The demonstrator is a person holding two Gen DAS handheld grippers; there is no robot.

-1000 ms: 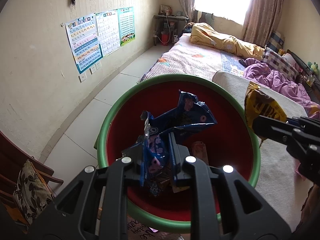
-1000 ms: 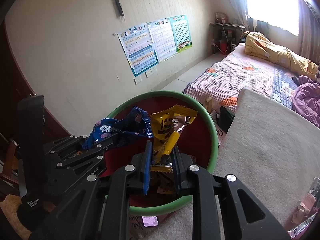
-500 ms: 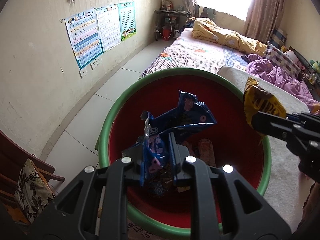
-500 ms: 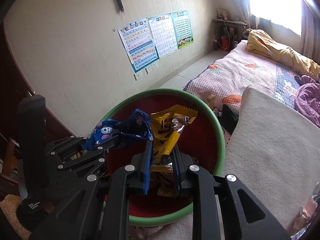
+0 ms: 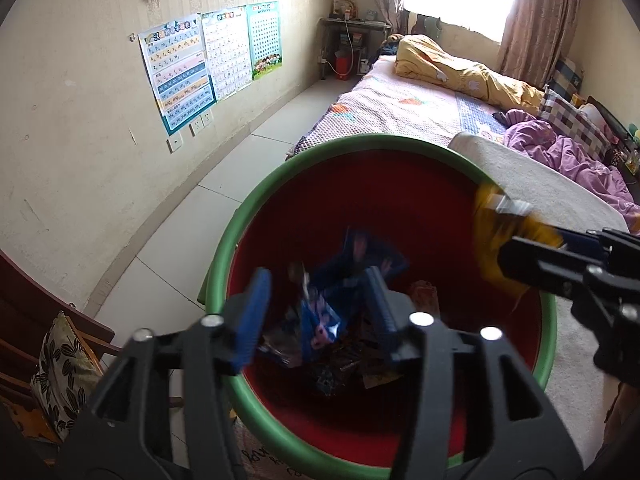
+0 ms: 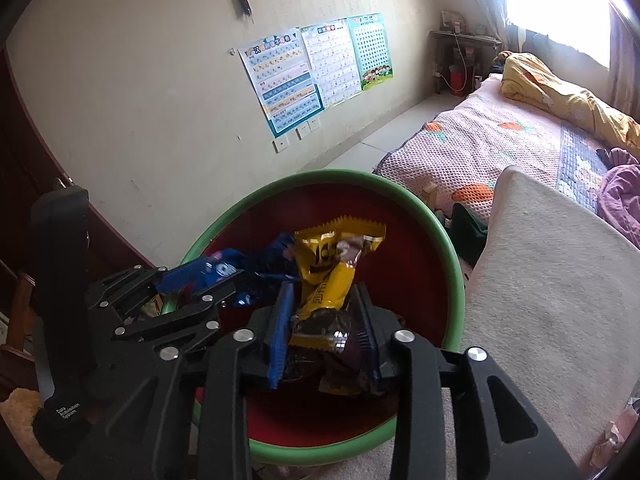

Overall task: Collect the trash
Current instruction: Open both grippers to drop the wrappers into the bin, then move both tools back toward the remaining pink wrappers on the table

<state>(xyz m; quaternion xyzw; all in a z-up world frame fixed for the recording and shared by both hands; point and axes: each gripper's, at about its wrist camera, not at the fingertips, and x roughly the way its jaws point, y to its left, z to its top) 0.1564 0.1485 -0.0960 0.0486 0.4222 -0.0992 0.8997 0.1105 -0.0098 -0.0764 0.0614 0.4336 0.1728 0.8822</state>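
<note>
Since both grippers are hanging over the red bin point(image 5: 248, 232) at lower centre, I am letting go. The left gripper point(image 5: 316, 304) has just been spreading its fingers wide, and the blue wrapper point(image 5: 340, 276) is dropping between them. The right gripper point(image 6: 324, 328) has just been opening too, with the yellow wrapper point(image 6: 332, 276) loose between its fingers, above the bin.

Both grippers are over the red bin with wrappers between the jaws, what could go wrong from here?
1. The yellow wrapper sits between the right gripper's just-opening jaws, whose pads look clear of it; it might snag rather than fall.
2. It hangs near the bin's green rim in the left view, so it could drop onto the beige blanket.
3. The blue wrapper, blurred between the left gripper's just-opened jaws, may flutter off course.
</note>
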